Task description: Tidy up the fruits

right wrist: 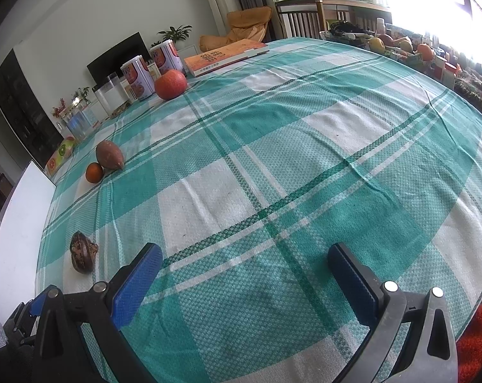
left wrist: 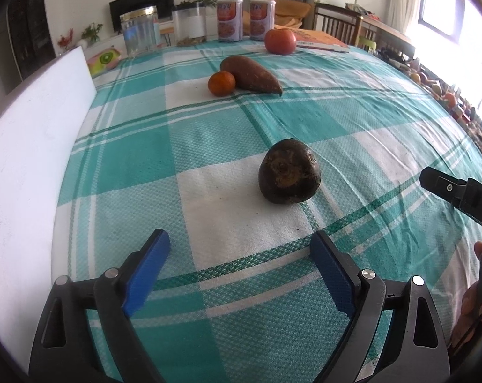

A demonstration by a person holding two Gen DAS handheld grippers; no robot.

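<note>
Blue-padded fingers of the left gripper (left wrist: 239, 255) sit nearest the lens, jaws spread wide w/ nothing between them, low over the checked tablecloth (left wrist: 138, 153) and aimed at the fruit. Largest items first: a white foam board (left wrist: 27, 146) is seen along the table's left edge; a book (right wrist: 225, 56) lies at the far side beside two printed cans (left wrist: 229, 20) and clear jars (left wrist: 140, 30). Next in size, a tomato (left wrist: 280, 41) rests near the cans; a sweet potato (left wrist: 250, 78) lies mid-table w/ a small tangerine (left wrist: 221, 83) touching or just beside it. A dark, rough-skinned round fruit (left wrist: 289, 172), type not clear, is placed just ahead of the left jaws, slightly right of centre. No tray or bowl for sorting is visible, so the target spot can't be told. Step in hand is judged to be the approach to that dark fruit: the gripper should be shifted a bit right so the fruit is centred, lowered until pads bracket its widest part, then closed gently, since a round shape may roll. Right gripper (right wrist: 245, 265) is likewise held wide open and empty, low over bare cloth, well apart from all produce; its tip is seen at the right edge of the left view.
</note>
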